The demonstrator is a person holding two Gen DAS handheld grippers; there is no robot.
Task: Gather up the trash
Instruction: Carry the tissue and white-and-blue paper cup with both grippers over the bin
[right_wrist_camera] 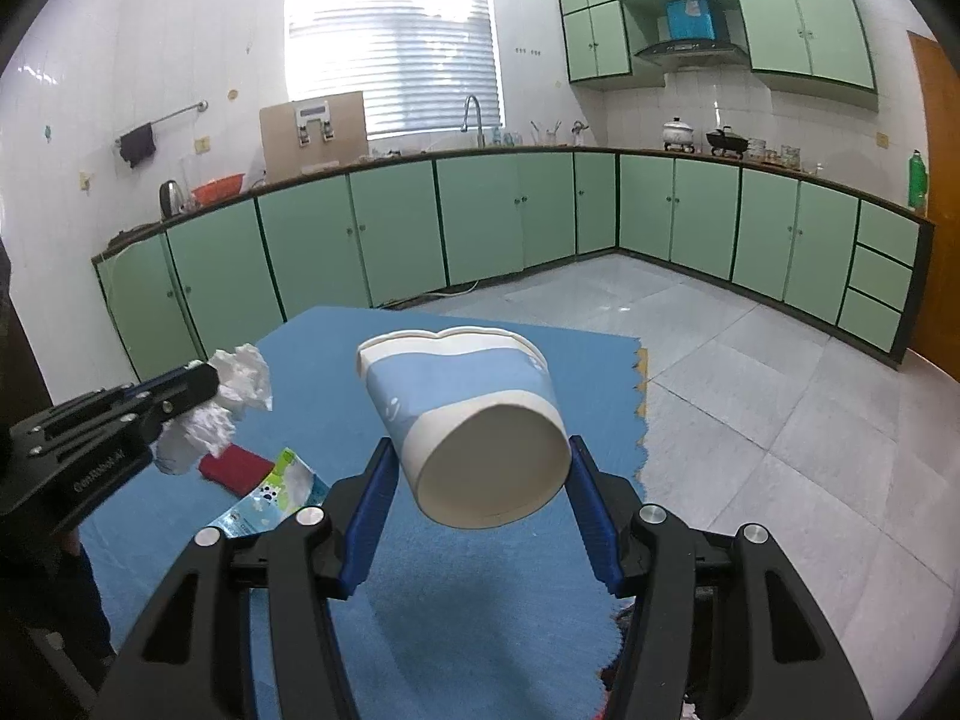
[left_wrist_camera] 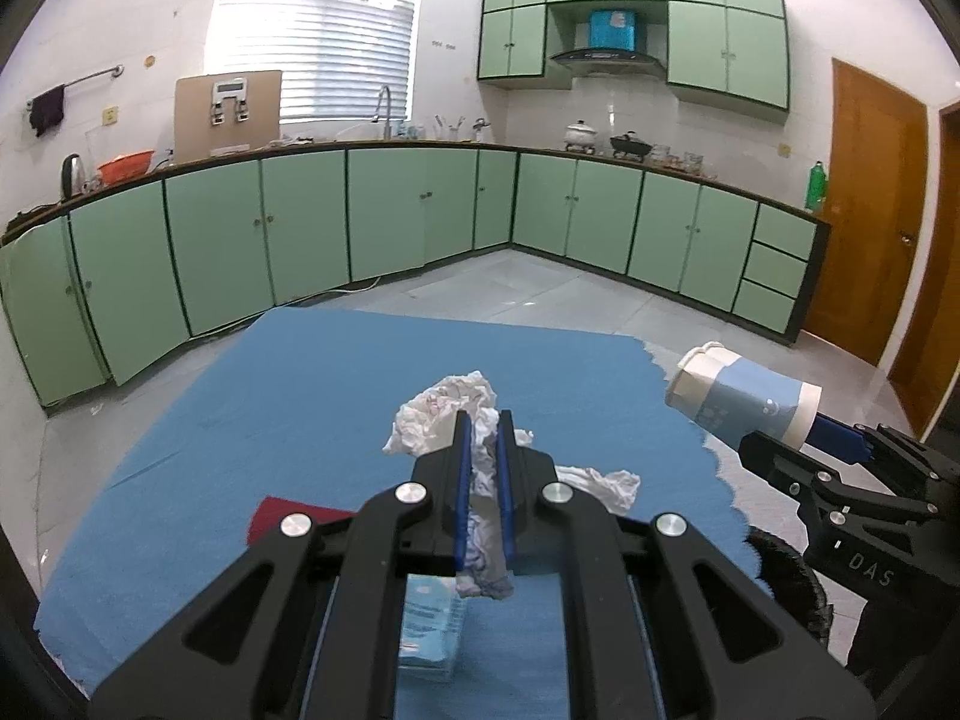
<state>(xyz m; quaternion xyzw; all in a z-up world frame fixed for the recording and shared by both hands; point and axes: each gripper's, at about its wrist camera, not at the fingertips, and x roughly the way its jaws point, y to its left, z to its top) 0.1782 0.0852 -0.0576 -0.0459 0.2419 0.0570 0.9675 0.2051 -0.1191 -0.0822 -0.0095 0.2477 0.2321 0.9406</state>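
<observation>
The left gripper (left_wrist_camera: pixel 483 420) is clenched on a crumpled white tissue (left_wrist_camera: pixel 447 405), lifted above the blue-covered worktop (left_wrist_camera: pixel 270 396). The right gripper (right_wrist_camera: pixel 480 450) grasps a blue-and-white paper cup (right_wrist_camera: pixel 462 396) by its base, tilted with the squashed rim pointing far, held over the worktop's right side. On the cloth lie a red pad (right_wrist_camera: pixel 234 468) at near left and, just beside it, a printed wrapper (right_wrist_camera: pixel 270 495)
</observation>
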